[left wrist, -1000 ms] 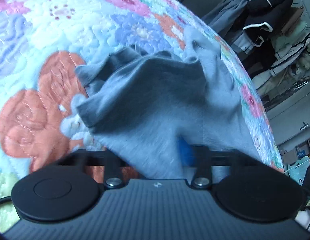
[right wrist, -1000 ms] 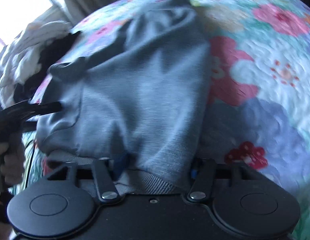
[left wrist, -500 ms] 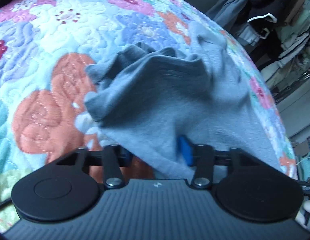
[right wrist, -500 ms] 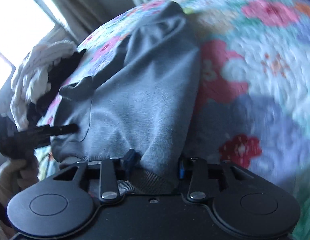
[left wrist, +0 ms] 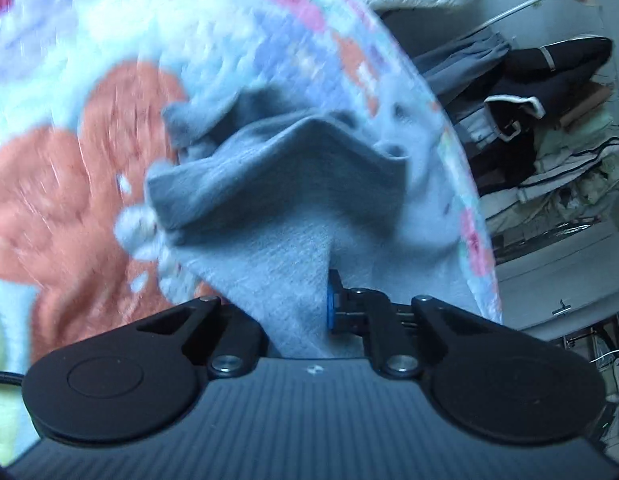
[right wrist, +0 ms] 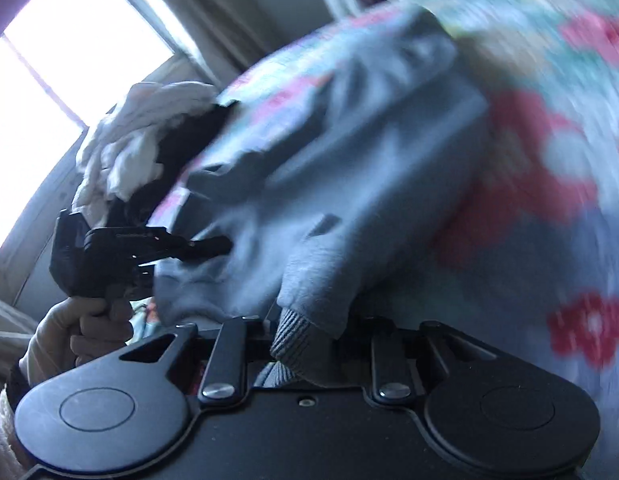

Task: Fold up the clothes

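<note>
1. The left gripper is clamped on a fold of the grey sweatshirt. The cloth runs straight down between its fingers, and a blue pad presses against the fabric from the right.
2. From the left wrist view the sweatshirt bunches in ridges just ahead of the gripper, draped over the floral quilt on the bed. That quilt is smeared with blur.
3. The right gripper has its fingers closed in on the sweatshirt's ribbed hem, which is pinched between them.
4. From the right wrist view the sweatshirt stretches away across the quilt, one end lifted towards both grippers and the far end lying on the bed.
5. Over on the left of that same view is the other gripper, gripped in a gloved hand, its tip buried in the sweatshirt's edge.
6. A pile of white and dark laundry sits behind it by the window.
7. In the left wrist view, past the bed's edge, there are dark clothes hanging beside stacked linens.
</note>
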